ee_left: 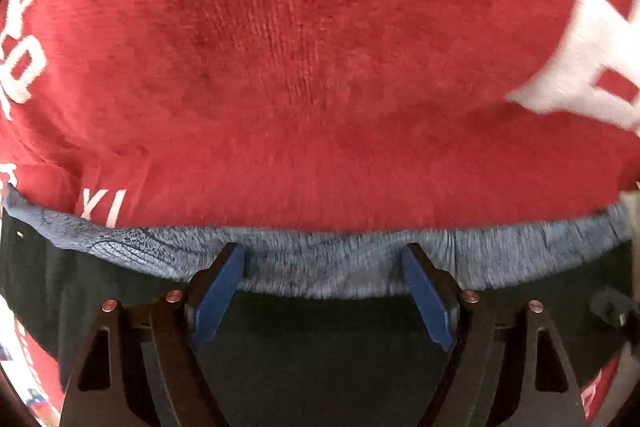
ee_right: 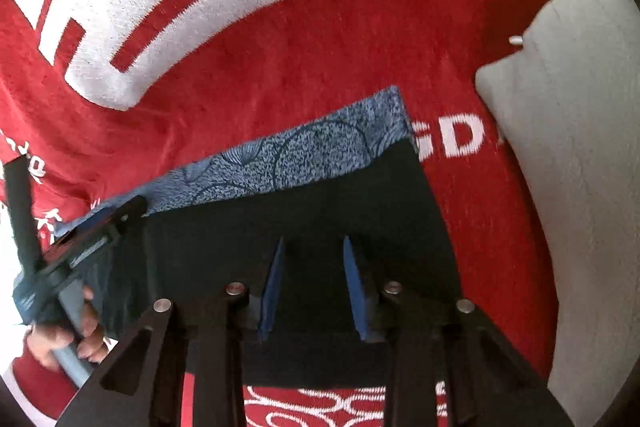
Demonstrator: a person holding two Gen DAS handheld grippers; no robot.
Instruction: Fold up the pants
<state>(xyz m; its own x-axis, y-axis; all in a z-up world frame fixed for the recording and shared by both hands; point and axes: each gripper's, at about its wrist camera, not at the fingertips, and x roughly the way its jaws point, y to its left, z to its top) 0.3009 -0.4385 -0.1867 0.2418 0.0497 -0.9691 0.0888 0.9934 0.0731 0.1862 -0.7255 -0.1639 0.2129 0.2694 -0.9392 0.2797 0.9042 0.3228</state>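
Note:
The pants [ee_right: 304,247] are black with a blue patterned waistband [ee_right: 288,163]. They lie flat on a red blanket with white lettering [ee_right: 280,59]. My right gripper [ee_right: 313,249] hovers over the black fabric, jaws a little apart with nothing between them. My left gripper [ee_left: 323,259] is open, its blue fingertips [ee_left: 230,267] resting on the waistband [ee_left: 320,267], black fabric [ee_left: 320,339] below. The left gripper also shows in the right wrist view [ee_right: 108,223] at the waistband's left end, held by a hand.
A grey-white cushion [ee_right: 568,147] lies on the blanket to the right of the pants. The red blanket [ee_left: 320,67] extends far beyond the waistband in the left wrist view. The person's hand [ee_right: 64,335] grips the left tool's handle.

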